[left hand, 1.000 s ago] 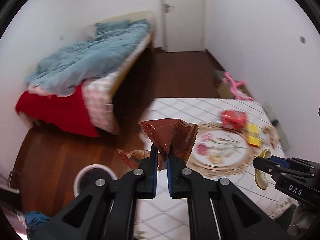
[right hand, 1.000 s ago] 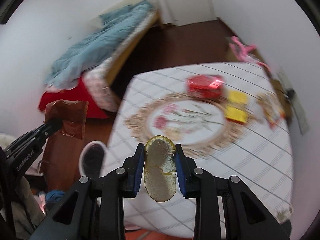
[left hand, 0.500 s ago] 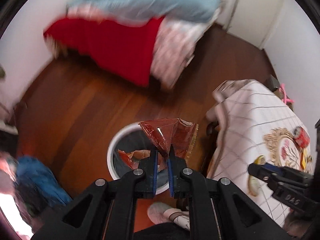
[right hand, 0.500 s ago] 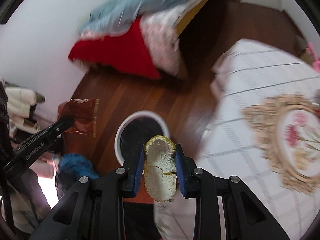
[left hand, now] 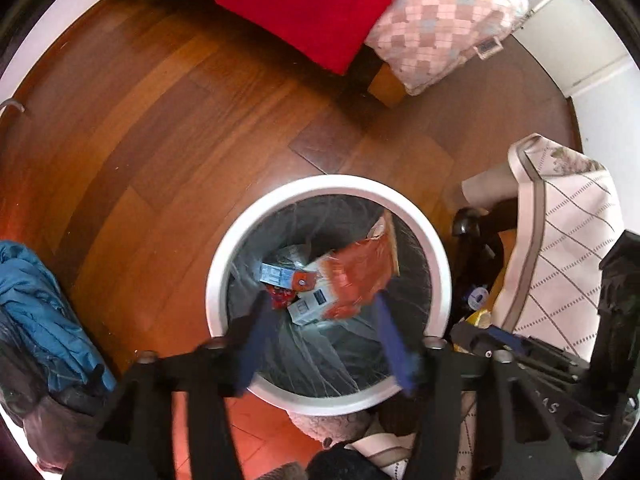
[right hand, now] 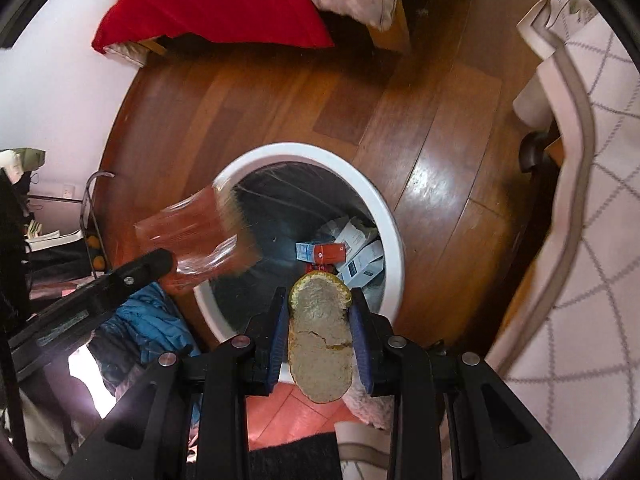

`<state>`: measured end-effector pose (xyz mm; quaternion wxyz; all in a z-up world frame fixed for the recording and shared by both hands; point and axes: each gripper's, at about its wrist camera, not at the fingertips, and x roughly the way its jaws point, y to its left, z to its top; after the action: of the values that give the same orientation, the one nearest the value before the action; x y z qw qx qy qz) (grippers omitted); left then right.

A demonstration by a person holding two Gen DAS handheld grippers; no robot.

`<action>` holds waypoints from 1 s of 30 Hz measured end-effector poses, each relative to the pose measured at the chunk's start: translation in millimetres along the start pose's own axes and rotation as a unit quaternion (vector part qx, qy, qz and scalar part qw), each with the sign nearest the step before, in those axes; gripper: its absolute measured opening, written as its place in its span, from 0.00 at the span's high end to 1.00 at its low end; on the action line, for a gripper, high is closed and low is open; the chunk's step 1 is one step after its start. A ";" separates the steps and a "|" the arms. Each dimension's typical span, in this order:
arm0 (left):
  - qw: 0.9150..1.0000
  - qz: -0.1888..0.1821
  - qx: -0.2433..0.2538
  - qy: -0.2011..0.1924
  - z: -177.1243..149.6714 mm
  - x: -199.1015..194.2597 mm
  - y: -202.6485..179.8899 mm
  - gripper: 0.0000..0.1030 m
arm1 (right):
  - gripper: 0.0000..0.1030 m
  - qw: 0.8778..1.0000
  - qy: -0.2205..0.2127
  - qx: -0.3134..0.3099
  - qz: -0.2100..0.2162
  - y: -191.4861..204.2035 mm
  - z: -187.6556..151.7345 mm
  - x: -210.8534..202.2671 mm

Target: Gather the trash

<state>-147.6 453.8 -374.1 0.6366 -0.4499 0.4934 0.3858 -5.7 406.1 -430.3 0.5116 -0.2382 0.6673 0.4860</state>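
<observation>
A white-rimmed trash bin (left hand: 216, 280) (right hand: 296, 150) with a dark liner stands on the wood floor, right under both grippers. My left gripper (left hand: 322, 300) points down into it with its jaws opening. A crinkled reddish-brown wrapper (left hand: 356, 276) (right hand: 196, 232) is blurred just past the fingertips, free of the blue pads, over the bin's mouth. My right gripper (right hand: 319, 296) is shut on a curved piece of fruit peel (right hand: 320, 340), pale side up, and holds it above the bin's near rim. Small boxes (left hand: 276, 274) lie at the bottom.
A table with a white checked cloth (left hand: 560, 264) stands close on the right of the bin. A bed with a red blanket (left hand: 304, 8) is across the floor. A blue garment (left hand: 36, 300) is heaped on the left.
Both grippers swung from above the table down over the bin. The left jaws spread apart and the wrapper left them. The right gripper still grips the peel.
</observation>
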 end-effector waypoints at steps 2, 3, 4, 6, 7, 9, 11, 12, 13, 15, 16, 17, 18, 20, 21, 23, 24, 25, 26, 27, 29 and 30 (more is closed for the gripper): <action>1.000 0.007 -0.007 -0.006 4.4 -0.9 5.6 0.29 | 0.68 1.000 0.007 -0.001 0.003 0.2 3.1 8.7; 1.000 0.012 -0.012 -0.009 3.7 -2.9 8.8 0.22 | 0.66 1.000 0.011 -0.004 0.001 1.8 3.6 12.8; 1.000 0.019 -0.014 -0.014 1.9 -6.1 13.5 0.07 | 0.63 1.000 0.011 -0.005 0.001 2.5 4.5 15.3; 0.999 0.039 -0.017 -0.027 -1.6 -13.9 20.6 0.03 | 0.39 1.000 0.009 -0.011 0.007 3.7 3.3 12.2; 0.998 0.050 -0.015 -0.035 -4.9 -18.7 24.0 0.03 | 0.34 1.000 0.007 -0.015 0.005 5.7 2.8 11.1; 0.996 0.068 -0.012 -0.049 -9.8 -26.2 25.7 0.03 | 0.19 1.000 0.001 -0.025 -0.003 7.6 2.9 5.2; 0.994 0.089 -0.005 -0.062 -16.9 -33.6 25.8 0.03 | 0.05 0.999 -0.005 -0.037 -0.016 11.8 -0.2 -2.0; 0.993 0.097 -0.006 -0.068 -22.0 -37.6 26.2 0.03 | 0.00 0.999 -0.008 -0.041 -0.029 13.8 -1.3 -6.4; 0.992 0.100 -0.006 -0.070 -24.3 -38.7 26.3 0.02 | 0.00 0.998 -0.011 -0.045 -0.040 14.7 -1.5 -9.2; 0.992 0.102 -0.008 -0.074 -31.3 -42.8 26.2 0.02 | 0.00 0.996 -0.017 -0.056 -0.065 17.0 -4.0 -16.8; 0.992 0.103 -0.010 -0.074 -34.3 -44.6 26.0 0.02 | 0.00 0.995 -0.020 -0.061 -0.073 17.8 -6.0 -20.0; 0.992 0.103 -0.011 -0.075 -37.7 -46.5 25.8 0.02 | 0.00 0.994 -0.022 -0.067 -0.082 18.2 -8.7 -24.8; 0.992 0.103 -0.011 -0.077 -41.0 -48.7 25.1 0.02 | 0.00 0.993 -0.025 -0.071 -0.090 18.8 -11.2 -28.4; 0.991 0.105 -0.009 -0.079 -45.9 -53.1 22.5 0.02 | 0.00 0.992 -0.029 -0.079 -0.099 20.9 -15.8 -35.3; 0.991 0.104 -0.008 -0.080 -48.8 -56.3 20.7 0.02 | 0.00 0.990 -0.033 -0.085 -0.104 22.5 -19.1 -40.2; 0.991 0.103 -0.005 -0.084 -53.5 -62.6 16.8 0.02 | 0.00 0.989 -0.037 -0.090 -0.109 24.8 -22.5 -46.7; 0.991 0.104 -0.002 -0.088 -56.3 -66.8 14.6 0.02 | 0.00 0.989 -0.041 -0.092 -0.109 25.9 -25.1 -51.9; 0.991 0.104 -0.001 -0.090 -58.8 -70.6 12.7 0.02 | 0.00 0.989 -0.042 -0.092 -0.107 27.0 -27.1 -55.1; 0.990 0.103 -0.001 -0.093 -61.3 -75.0 11.7 0.02 | 0.00 0.989 -0.044 -0.092 -0.108 28.0 -30.0 -59.5; 0.990 0.103 -0.001 -0.096 -63.6 -80.1 10.5 0.02 | 0.00 0.989 -0.048 -0.093 -0.108 30.0 -33.4 -65.2; 0.989 0.102 0.001 -0.103 -67.3 -89.5 7.7 0.02 | 0.00 0.989 -0.052 -0.095 -0.105 32.8 -37.9 -72.5; 0.989 0.104 0.003 -0.108 -69.9 -95.5 6.3 0.02 | 0.00 0.988 -0.056 -0.096 -0.106 34.3 -40.9 -77.4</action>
<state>-193.7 384.5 -289.7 0.6441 -0.3502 0.4668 0.4945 -24.0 370.0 -345.4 0.5714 -0.3278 0.5590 0.5036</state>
